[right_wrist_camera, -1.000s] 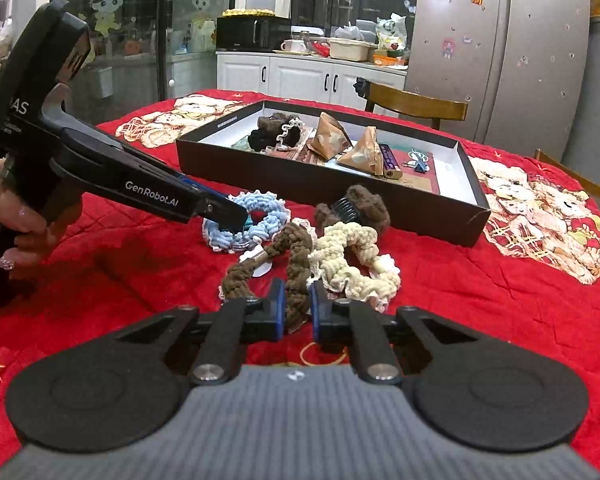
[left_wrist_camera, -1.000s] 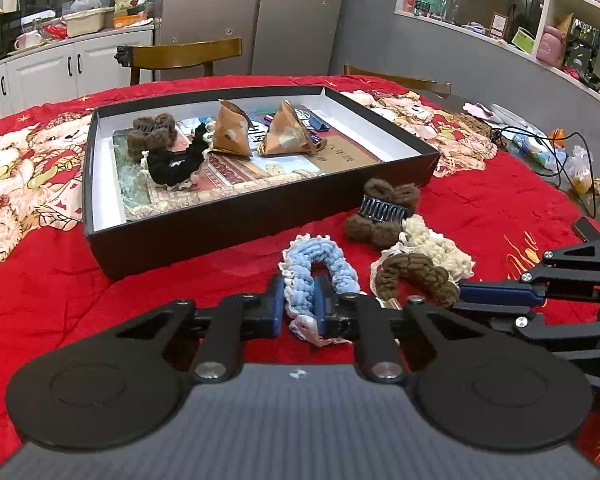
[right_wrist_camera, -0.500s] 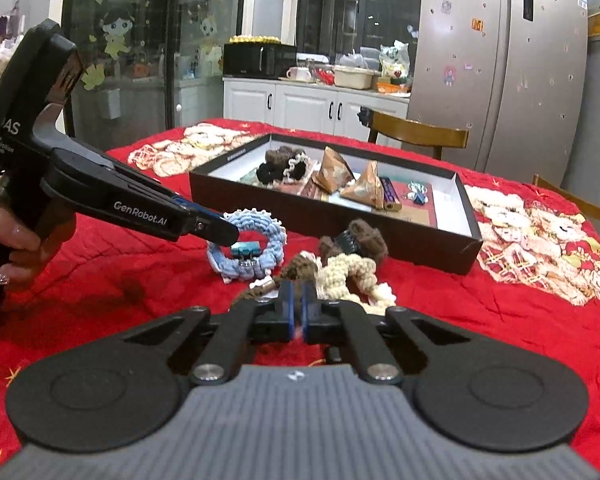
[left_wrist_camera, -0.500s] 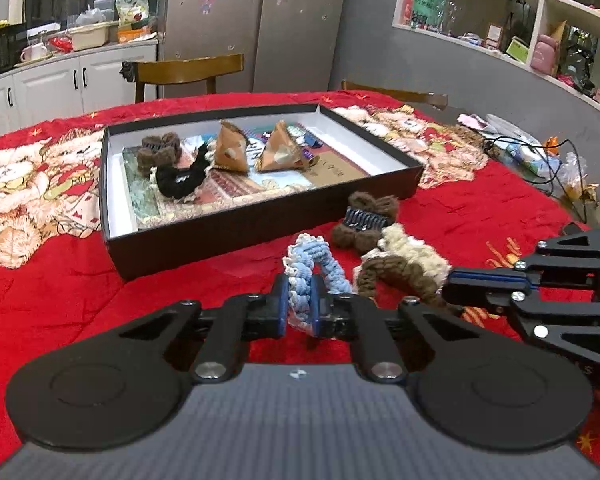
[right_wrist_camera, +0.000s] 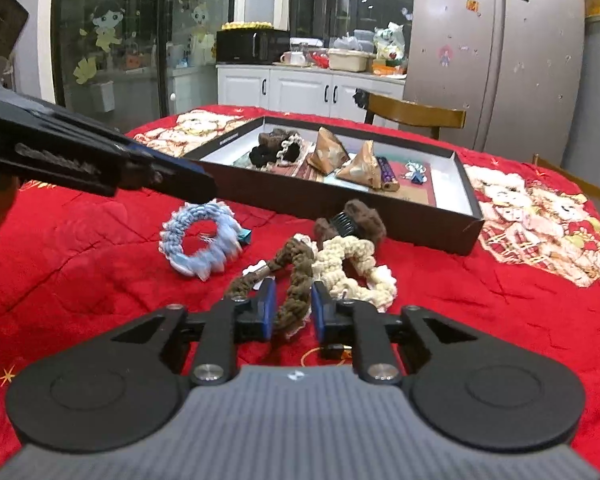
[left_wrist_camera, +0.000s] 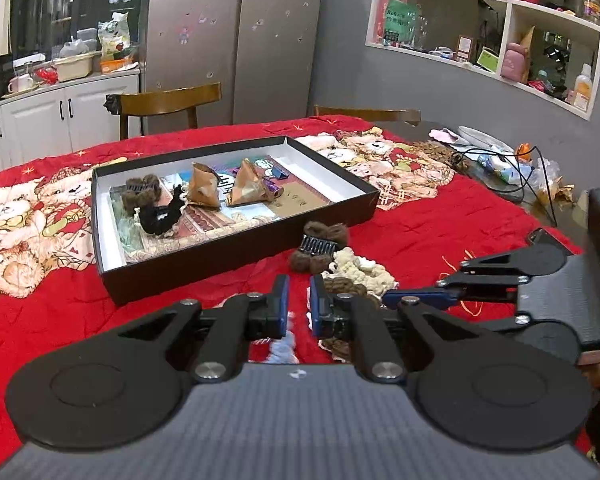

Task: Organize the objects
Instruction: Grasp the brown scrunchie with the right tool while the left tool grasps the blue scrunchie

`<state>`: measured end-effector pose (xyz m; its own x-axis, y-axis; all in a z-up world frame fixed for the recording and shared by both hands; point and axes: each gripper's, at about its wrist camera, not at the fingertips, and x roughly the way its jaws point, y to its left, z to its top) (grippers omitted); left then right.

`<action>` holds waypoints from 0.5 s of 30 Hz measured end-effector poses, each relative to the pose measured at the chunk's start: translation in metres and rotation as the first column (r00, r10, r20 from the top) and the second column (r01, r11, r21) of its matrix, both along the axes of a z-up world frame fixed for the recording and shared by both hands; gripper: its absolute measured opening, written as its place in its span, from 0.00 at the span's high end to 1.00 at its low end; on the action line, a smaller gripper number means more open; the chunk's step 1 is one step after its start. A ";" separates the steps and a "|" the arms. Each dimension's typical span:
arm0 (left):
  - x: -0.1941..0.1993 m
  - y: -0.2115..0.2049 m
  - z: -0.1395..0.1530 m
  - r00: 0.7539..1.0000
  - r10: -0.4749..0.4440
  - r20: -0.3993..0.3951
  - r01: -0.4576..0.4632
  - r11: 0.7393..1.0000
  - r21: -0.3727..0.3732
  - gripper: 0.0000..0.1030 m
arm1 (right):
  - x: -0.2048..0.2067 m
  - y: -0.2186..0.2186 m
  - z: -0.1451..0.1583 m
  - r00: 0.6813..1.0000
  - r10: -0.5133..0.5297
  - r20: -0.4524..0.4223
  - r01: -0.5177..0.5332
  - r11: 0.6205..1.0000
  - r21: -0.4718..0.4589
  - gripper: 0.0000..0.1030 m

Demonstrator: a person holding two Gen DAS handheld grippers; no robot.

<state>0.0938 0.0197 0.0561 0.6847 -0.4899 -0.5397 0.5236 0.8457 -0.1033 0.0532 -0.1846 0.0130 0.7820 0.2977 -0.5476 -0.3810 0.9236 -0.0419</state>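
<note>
- Worktop [left_wrist_camera: 60,320]: covered with a red printed cloth. It carries one open black box and a loose cluster of hair accessories just in front of the box.
- Black box [left_wrist_camera: 220,268]: partly filled. Inside are a furry brown clip [left_wrist_camera: 140,196], a black scrunchie [left_wrist_camera: 160,216], two paper-wrapped pyramids [left_wrist_camera: 204,184] and some small items at the far end, too small to identify.
- Left claw [left_wrist_camera: 299,292]: jaws drawn together. The right wrist view shows its tip at the upper rim of the blue scrunchie [right_wrist_camera: 168,240], which appears to hang from it clear of the cloth, though the blur leaves this uncertain.
- Right claw [right_wrist_camera: 294,296]: jaws apart, having just been opening. The brown scrunchie [right_wrist_camera: 296,268] lies on the cloth between them with no pad pressing on it.
- Outstanding items: four pieces are outside the box, namely the blue scrunchie, the brown scrunchie, the cream scrunchie [right_wrist_camera: 340,252] tangled against it, and a second furry brown clip [right_wrist_camera: 368,220] beside the box wall.
- Assessment: the task is judged roughly half complete. The blue scrunchie looks to be the item in transit, and three others are not yet collected.
</note>
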 end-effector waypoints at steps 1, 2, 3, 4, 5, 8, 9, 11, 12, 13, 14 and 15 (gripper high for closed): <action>0.000 0.000 0.000 1.000 0.000 -0.001 0.000 1.000 0.004 0.87 | 0.001 0.002 -0.001 1.000 -0.003 -0.001 0.003 1.000 -0.007 0.59; 0.000 0.001 -0.002 1.000 0.005 -0.002 -0.005 1.000 0.010 0.87 | 0.003 0.004 -0.002 1.000 -0.006 0.001 0.006 1.000 -0.020 0.57; 0.000 0.002 -0.004 1.000 0.010 -0.005 -0.010 1.000 0.016 0.87 | 0.005 0.005 -0.003 1.000 -0.008 0.004 0.008 0.999 -0.034 0.54; 0.002 0.003 -0.007 1.000 0.011 -0.015 -0.010 1.000 0.024 0.87 | 0.006 0.007 -0.004 1.000 -0.010 0.004 0.010 0.999 -0.043 0.53; 0.003 0.005 -0.009 1.000 0.016 -0.024 -0.016 0.999 0.029 0.87 | 0.007 0.008 -0.005 1.000 -0.009 0.003 0.009 0.999 -0.049 0.52; 0.008 0.010 -0.022 0.998 0.048 -0.047 -0.046 0.998 0.047 0.86 | 0.010 0.013 -0.009 1.000 -0.003 0.000 0.003 0.997 -0.076 0.52; 0.010 0.013 -0.026 0.997 0.059 -0.056 -0.056 0.997 0.050 0.85 | 0.011 0.015 -0.010 1.000 0.001 0.007 -0.001 0.996 -0.092 0.52; 0.016 0.017 -0.035 0.994 0.075 -0.085 -0.070 0.996 0.063 0.80 | 0.010 0.019 -0.012 1.000 0.009 0.021 -0.006 0.992 -0.123 0.53; 0.017 0.018 -0.038 0.992 0.083 -0.093 -0.077 0.995 0.066 0.72 | 0.010 0.020 -0.012 1.000 0.011 0.025 -0.008 0.991 -0.130 0.57; 0.018 0.020 -0.040 0.991 0.089 -0.097 -0.082 0.994 0.069 0.67 | 0.010 0.022 -0.013 1.000 0.014 0.028 -0.010 0.990 -0.138 0.63; 0.019 0.021 -0.042 0.991 0.094 -0.095 -0.088 0.993 0.073 0.56 | 0.010 0.023 -0.013 0.999 0.016 0.032 -0.011 0.989 -0.147 0.74; 0.019 0.021 -0.044 0.991 0.101 -0.086 -0.094 0.992 0.079 0.45 | 0.010 0.023 -0.014 0.999 0.016 0.037 -0.010 0.988 -0.155 0.80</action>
